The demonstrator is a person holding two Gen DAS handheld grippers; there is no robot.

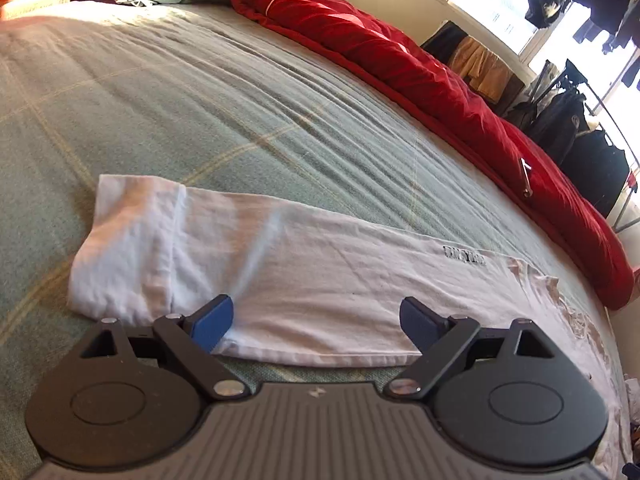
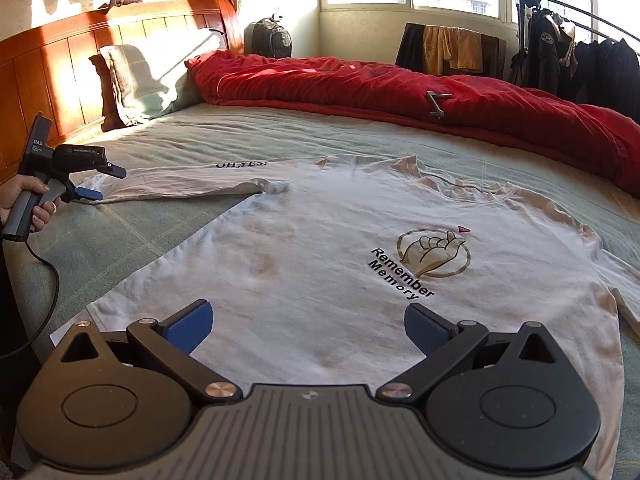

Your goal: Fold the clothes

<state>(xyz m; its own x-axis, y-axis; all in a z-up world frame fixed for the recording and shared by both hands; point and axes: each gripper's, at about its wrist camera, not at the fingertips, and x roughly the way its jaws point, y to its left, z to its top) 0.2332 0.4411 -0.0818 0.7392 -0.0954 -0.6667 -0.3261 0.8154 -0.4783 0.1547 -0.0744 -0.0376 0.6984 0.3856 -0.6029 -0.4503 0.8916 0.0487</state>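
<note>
A white long-sleeved shirt (image 2: 320, 248) with a "Remember Memory" print lies face up, spread flat on the green bedsheet (image 2: 120, 240). Its left sleeve (image 1: 280, 264) stretches out sideways, cuff end folded over. My left gripper (image 1: 316, 322) is open, low over the near edge of that sleeve; it also shows in the right wrist view (image 2: 100, 184) at the sleeve's end, held by a hand. My right gripper (image 2: 308, 326) is open, hovering just above the shirt's hem, empty.
A red quilt (image 2: 400, 92) lies bunched along the far side of the bed. A pillow (image 2: 148, 76) leans on the wooden headboard (image 2: 60, 64). A backpack (image 2: 268, 38), a chair with clothes (image 2: 452, 50) and a rack of dark jackets (image 2: 580, 60) stand beyond the bed.
</note>
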